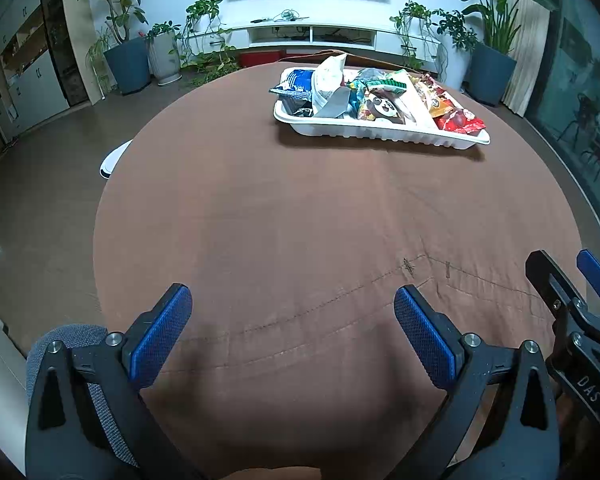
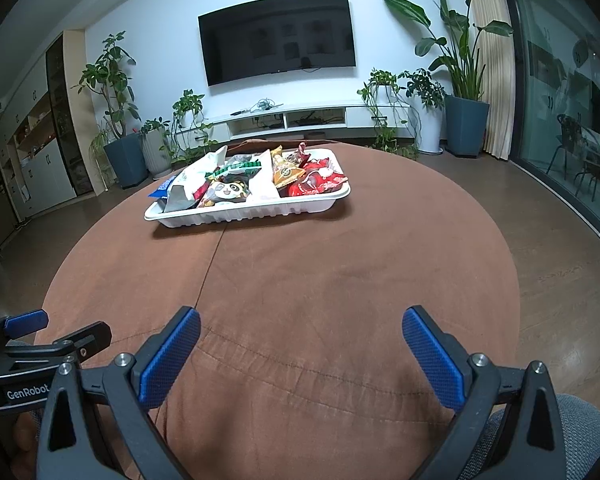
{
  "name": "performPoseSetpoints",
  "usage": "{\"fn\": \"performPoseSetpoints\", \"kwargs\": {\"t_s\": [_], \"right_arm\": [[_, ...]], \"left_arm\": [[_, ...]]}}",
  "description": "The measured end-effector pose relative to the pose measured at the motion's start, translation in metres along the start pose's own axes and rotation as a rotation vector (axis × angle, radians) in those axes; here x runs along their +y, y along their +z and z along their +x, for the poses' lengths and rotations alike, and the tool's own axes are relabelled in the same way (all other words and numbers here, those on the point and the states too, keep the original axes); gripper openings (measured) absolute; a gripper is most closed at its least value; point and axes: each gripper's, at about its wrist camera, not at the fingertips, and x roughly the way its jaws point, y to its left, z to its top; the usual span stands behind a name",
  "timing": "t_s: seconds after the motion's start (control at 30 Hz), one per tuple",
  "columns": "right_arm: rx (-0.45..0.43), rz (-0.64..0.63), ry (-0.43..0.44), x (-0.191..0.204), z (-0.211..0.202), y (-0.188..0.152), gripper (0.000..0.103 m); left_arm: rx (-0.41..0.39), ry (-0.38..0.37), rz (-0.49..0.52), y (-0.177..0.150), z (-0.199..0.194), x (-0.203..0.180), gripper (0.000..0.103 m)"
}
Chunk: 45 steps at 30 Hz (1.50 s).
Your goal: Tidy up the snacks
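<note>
Near the table's close edge, the left gripper (image 1: 292, 316) hovers with its blue pads spread wide and nothing between them. Just beside it, the right gripper (image 2: 300, 340) is likewise spread and empty. Beyond both lies the round table (image 2: 340, 272) under a brown cloth. At its far side sits a white tray (image 2: 236, 212) piled with snacks (image 2: 228, 190), among them a panda packet and what may be red-wrapped sweets.
</note>
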Motion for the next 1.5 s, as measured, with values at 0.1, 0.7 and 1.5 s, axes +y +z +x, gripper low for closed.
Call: {"fn": "performPoseSetpoints", "kwargs": {"t_s": [0.1,0.7,1.5], "right_arm": [[0.0,0.0,0.0,0.0,-0.0001,0.0001,0.103],[0.006,0.0,0.001,0.0006,-0.0003,-0.003,0.103],[0.011,-0.004,0.004,0.0007,0.0005,-0.0063,0.103]], "left_arm": [[0.0,0.001,0.0,0.0006,0.0007,-0.0005,0.103],[0.001,0.001,0.0,-0.0003,0.0005,-0.0016,0.103],[0.01,0.013,-0.007,-0.0044,0.002,0.0027,0.103]]}}
